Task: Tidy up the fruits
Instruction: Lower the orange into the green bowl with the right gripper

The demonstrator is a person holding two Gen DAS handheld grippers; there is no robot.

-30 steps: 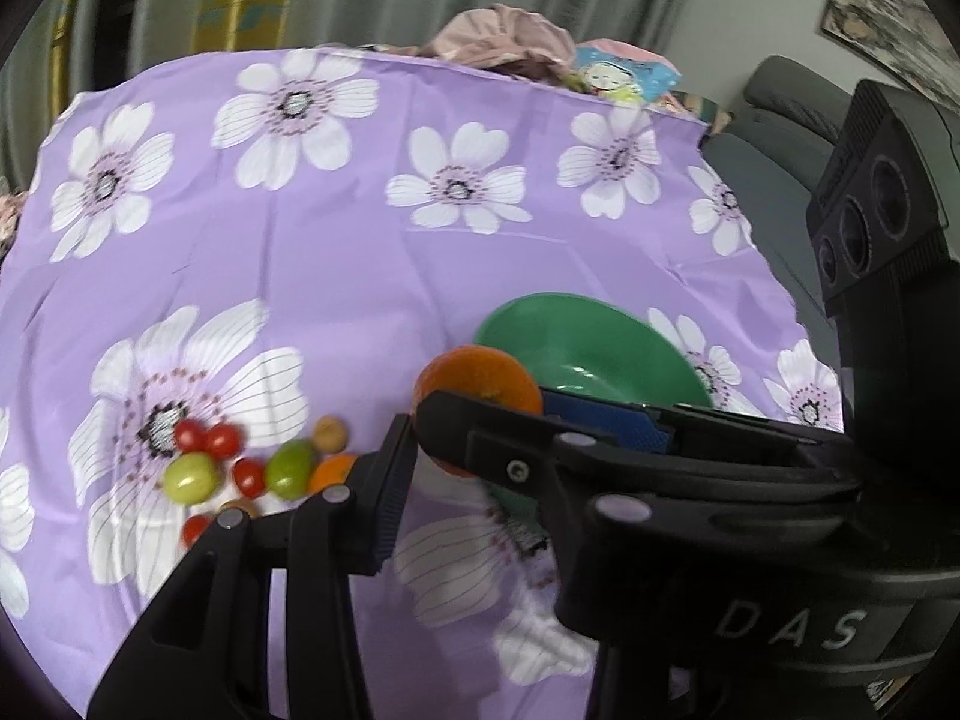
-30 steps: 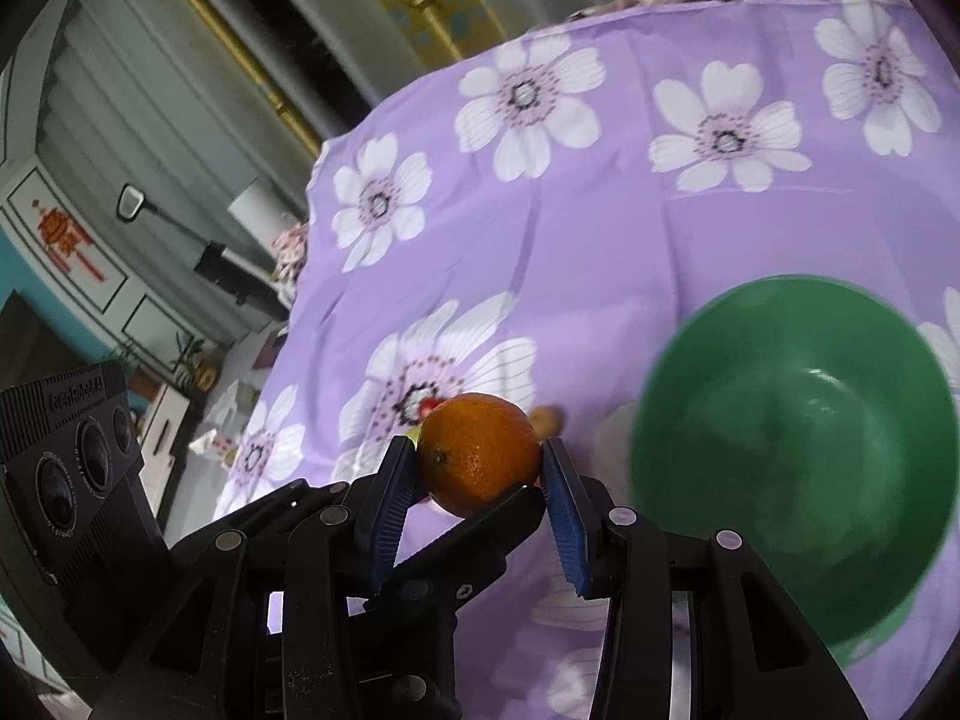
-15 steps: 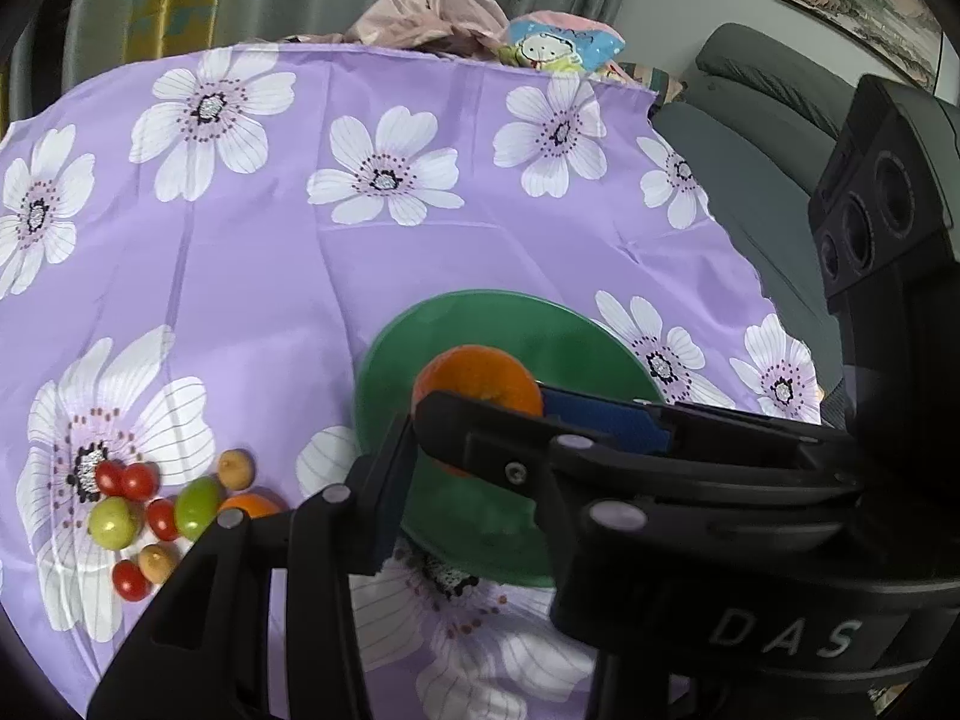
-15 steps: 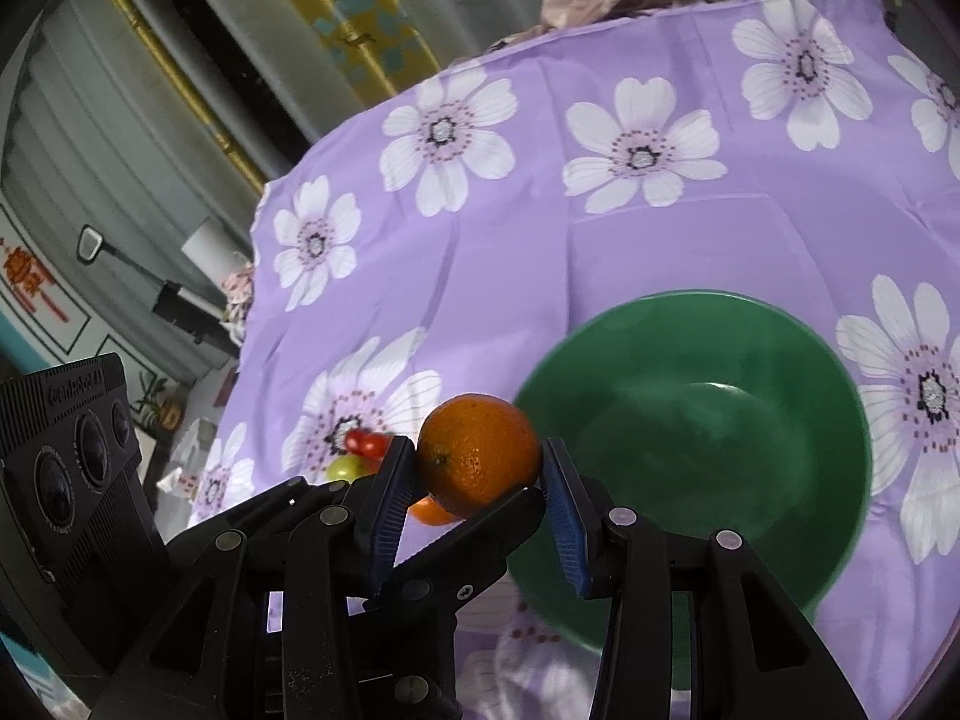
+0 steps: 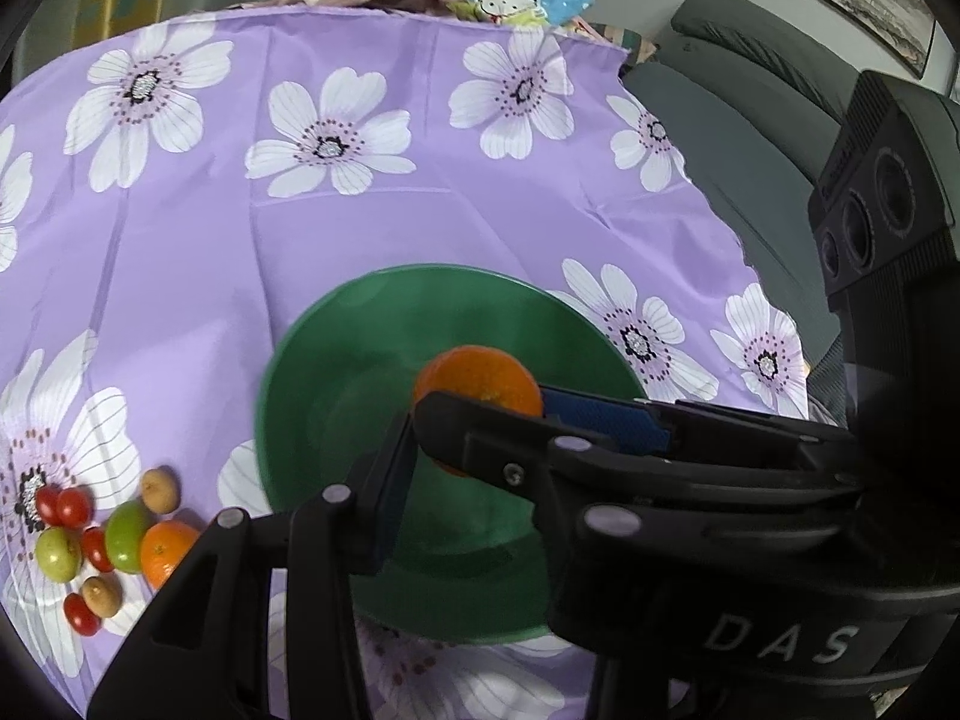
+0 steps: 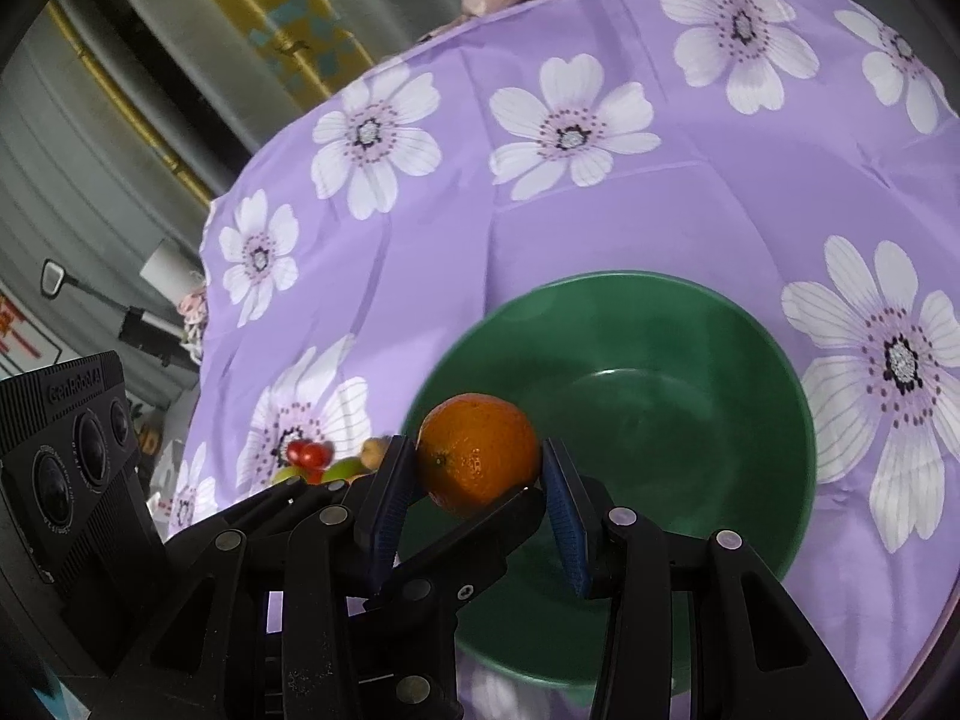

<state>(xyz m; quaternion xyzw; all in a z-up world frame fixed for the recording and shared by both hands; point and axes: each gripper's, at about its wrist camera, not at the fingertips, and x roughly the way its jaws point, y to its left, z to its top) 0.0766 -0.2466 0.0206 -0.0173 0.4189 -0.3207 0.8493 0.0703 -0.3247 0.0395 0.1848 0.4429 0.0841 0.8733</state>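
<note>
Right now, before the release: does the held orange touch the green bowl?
Cannot tell. The right wrist view shows the orange clamped between the right gripper pads in front of the green bowl; neither view plainly shows gap or contact.

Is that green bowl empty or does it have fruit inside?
Empty: the green bowl shows only bare green inside; the orange hangs above it.

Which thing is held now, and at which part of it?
The orange is held above the green bowl, pinched at its sides by both the right gripper and the left gripper.
</note>
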